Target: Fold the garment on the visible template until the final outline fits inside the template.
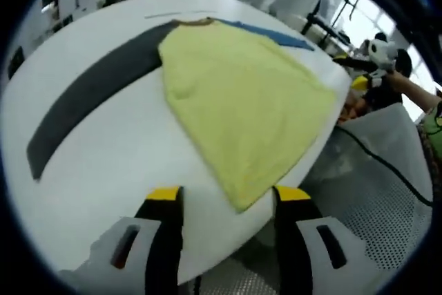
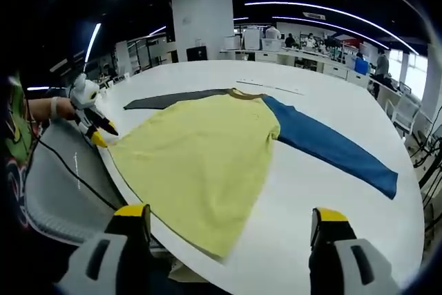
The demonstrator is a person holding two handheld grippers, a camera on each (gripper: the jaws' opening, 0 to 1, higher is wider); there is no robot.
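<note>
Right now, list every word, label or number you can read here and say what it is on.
None can be read.
The yellow garment, its blue sleeve and dark grey sleeve are plain.
The white table carries no print.
Background desk items are too blurred to tell.

- The garment point(image 2: 200, 160) lies spread flat on the table point(image 2: 324, 101), its body reaching to the table's near edge.
- In the right gripper view, one long sleeve point(image 2: 331, 146) stretches out to the right across the table and the other sleeve point(image 2: 173, 99) runs away to the left behind the body.
- In the left gripper view, the left gripper point(image 1: 228, 202) hovers before the garment's near corner at the table edge.
- In the right gripper view, the right gripper point(image 2: 231, 226) sits before the garment's hem.
- A chair point(image 2: 62, 177) stands just beside the table, to the left.
</note>
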